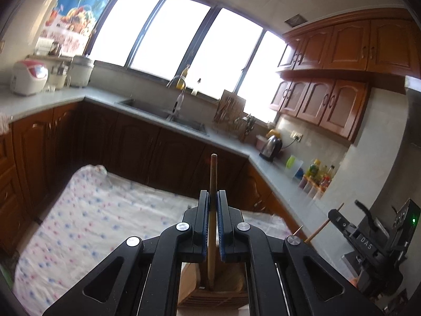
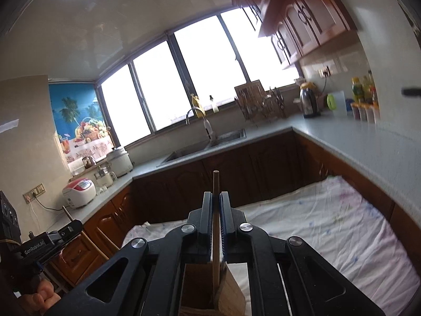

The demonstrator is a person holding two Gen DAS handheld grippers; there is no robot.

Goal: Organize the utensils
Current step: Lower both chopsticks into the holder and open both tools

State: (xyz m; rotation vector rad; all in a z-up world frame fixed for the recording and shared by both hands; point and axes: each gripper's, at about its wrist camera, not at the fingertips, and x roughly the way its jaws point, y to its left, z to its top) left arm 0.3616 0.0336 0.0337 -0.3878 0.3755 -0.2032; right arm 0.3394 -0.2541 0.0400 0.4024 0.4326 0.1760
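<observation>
The left gripper (image 1: 213, 197) has its fingers pinched tight on a thick wooden stick (image 1: 213, 173), standing straight up. The right gripper (image 2: 216, 198) pinches a thin wooden chopstick (image 2: 215, 181) the same way. Both hang just over a wooden holder box (image 2: 231, 295) on the cloth-covered surface (image 2: 329, 223), probably so they drop straight in.

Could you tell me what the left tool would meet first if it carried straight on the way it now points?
Probably the dark wooden cabinet fronts below the counter. The left tool, shut on a wooden stick, points over the cloth-covered table toward them; depth is hard to judge.
</observation>
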